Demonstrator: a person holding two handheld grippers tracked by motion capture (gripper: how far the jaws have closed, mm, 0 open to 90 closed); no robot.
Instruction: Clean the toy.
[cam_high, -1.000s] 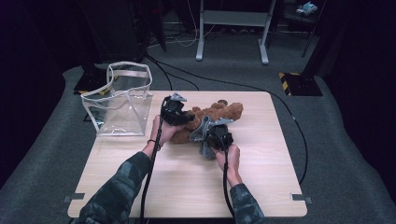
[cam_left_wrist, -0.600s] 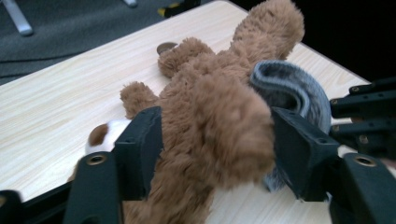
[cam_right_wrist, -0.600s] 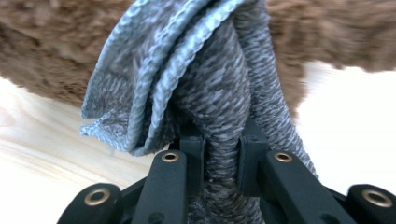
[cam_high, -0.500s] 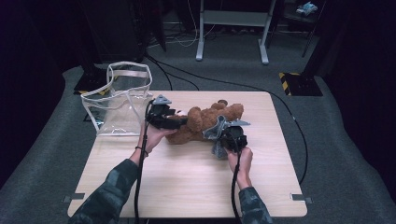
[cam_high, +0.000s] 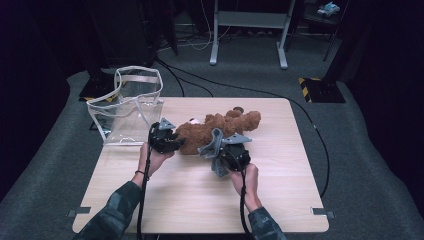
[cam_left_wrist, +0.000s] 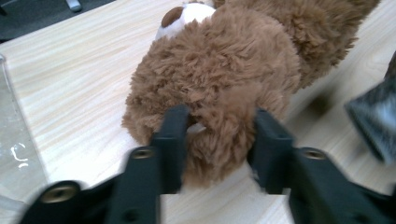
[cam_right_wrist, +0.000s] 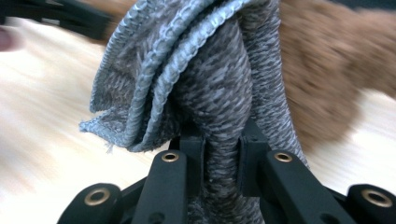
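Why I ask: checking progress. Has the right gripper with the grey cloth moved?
Yes. The right gripper moved right, from the teddy bear's middle toward the table's right half.

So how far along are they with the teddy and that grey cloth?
The grey cloth already looks pulled off the teddy; the right tool is shut on it. The left tool has just been closing on the teddy's fur. Left, probably: putting things into the clear bag, which lies apart from both.

Brown teddy bear, grey cloth
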